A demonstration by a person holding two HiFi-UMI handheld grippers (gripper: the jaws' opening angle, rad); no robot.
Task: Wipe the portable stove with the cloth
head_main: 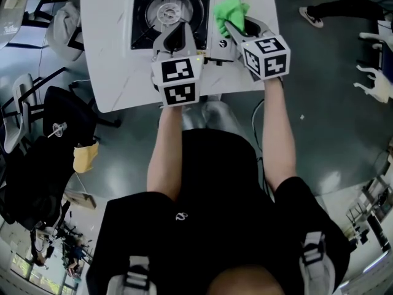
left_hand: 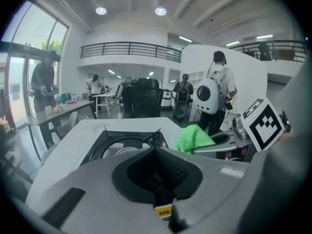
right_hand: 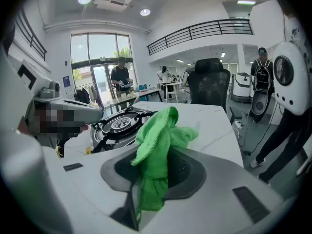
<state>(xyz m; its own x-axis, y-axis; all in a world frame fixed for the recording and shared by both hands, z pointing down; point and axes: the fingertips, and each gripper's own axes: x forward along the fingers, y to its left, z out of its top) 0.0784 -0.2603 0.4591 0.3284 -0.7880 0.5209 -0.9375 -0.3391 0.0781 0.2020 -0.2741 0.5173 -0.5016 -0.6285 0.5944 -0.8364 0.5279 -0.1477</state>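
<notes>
The black portable stove [head_main: 171, 14] sits on a white table [head_main: 110, 54], with its round burner [head_main: 167, 11] in the middle. My left gripper [head_main: 182, 28] hovers over the stove's near edge; its jaws are shut and hold nothing. My right gripper [head_main: 232, 23] is just right of the stove, shut on a bright green cloth [head_main: 229, 11] that bunches up above its jaws. In the right gripper view the cloth [right_hand: 157, 130] hangs between the pads, and the stove [right_hand: 119, 123] lies to the left. The left gripper view shows the stove [left_hand: 124, 143] ahead and the cloth [left_hand: 193, 138] to its right.
The table's near edge [head_main: 184, 100] runs just in front of me. Chairs and a dark bag [head_main: 37, 158] stand on the floor to the left. A person's legs [head_main: 319, 8] are at the far right. In the left gripper view a person with a white backpack [left_hand: 213, 91] stands beyond the table.
</notes>
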